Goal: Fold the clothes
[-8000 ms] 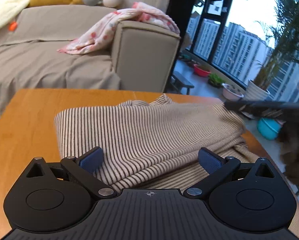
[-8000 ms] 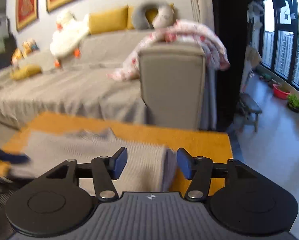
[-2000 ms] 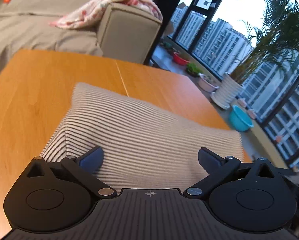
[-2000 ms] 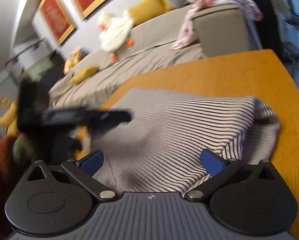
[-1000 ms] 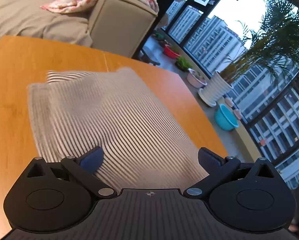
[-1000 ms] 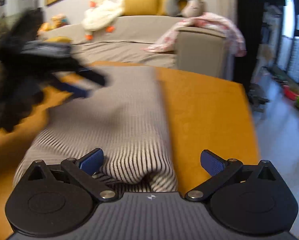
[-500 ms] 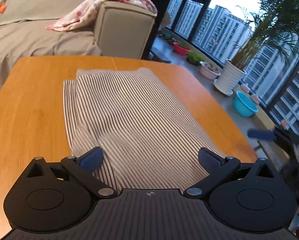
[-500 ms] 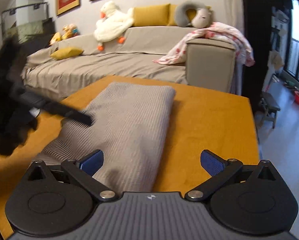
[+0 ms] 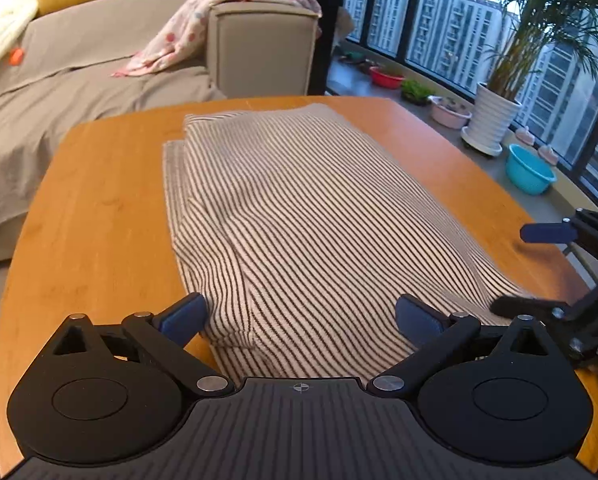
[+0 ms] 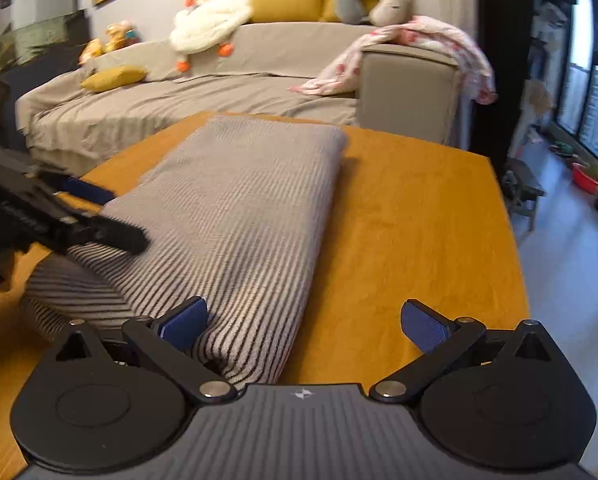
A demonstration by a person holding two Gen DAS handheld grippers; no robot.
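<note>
Lying flat on the table [image 9: 91, 208], the striped garment [image 9: 311, 216] is seen from the left wrist as a long narrow fold, where a second ago it was blurred in motion. The left gripper [image 9: 299, 316] is spread apart over its near end, clamped on nothing. From the right wrist, the right gripper [image 10: 303, 322] is likewise spread, empty, straddling the garment's near right edge. A crosswise fold is judged to remain.
</note>
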